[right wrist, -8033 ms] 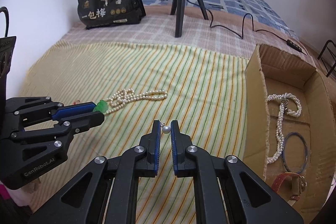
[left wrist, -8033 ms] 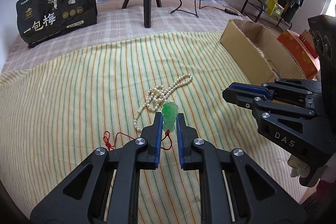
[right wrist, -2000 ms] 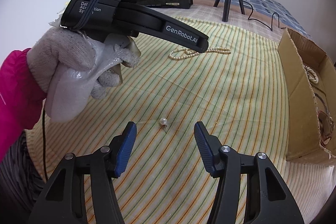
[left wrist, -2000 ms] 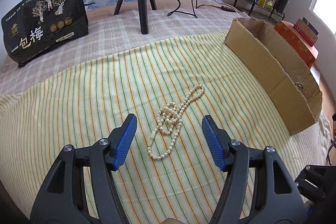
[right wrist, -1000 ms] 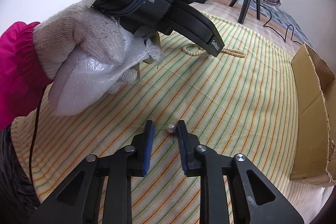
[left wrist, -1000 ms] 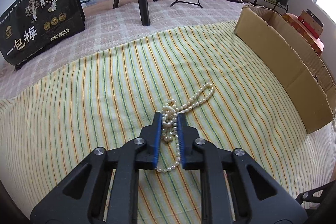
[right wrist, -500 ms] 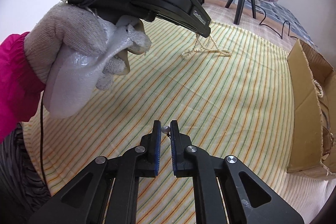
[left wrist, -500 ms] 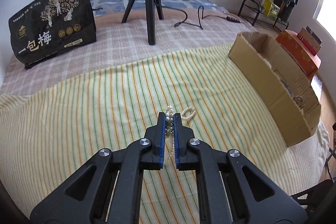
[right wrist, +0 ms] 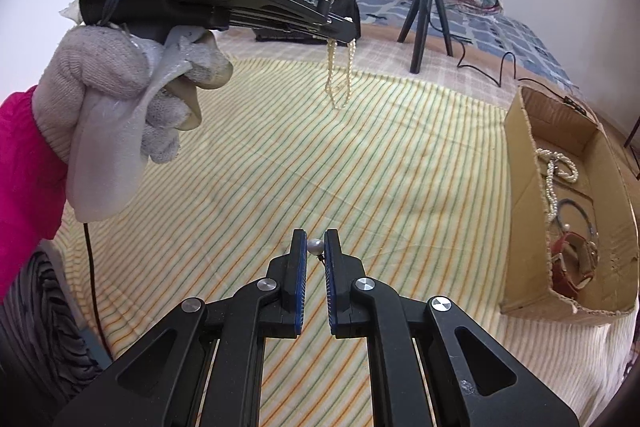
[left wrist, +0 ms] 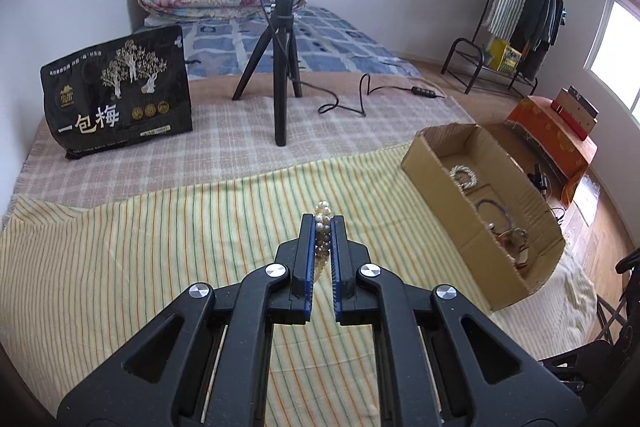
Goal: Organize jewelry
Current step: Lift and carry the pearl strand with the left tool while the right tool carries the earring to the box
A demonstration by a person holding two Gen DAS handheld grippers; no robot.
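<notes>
Both claws clamped on jewelry above the bed

Over the striped bedspread [right wrist: 400, 155], with the cardboard box [right wrist: 524, 211] at its right edge, the left claw [right wrist: 347, 27] is pinched tight on a pearl necklace [right wrist: 339, 75] whose loops dangle clear of the cloth. The right claw [right wrist: 315, 247] is closed on a pearl earring [right wrist: 315, 247], also lifted off the spread.
</notes>
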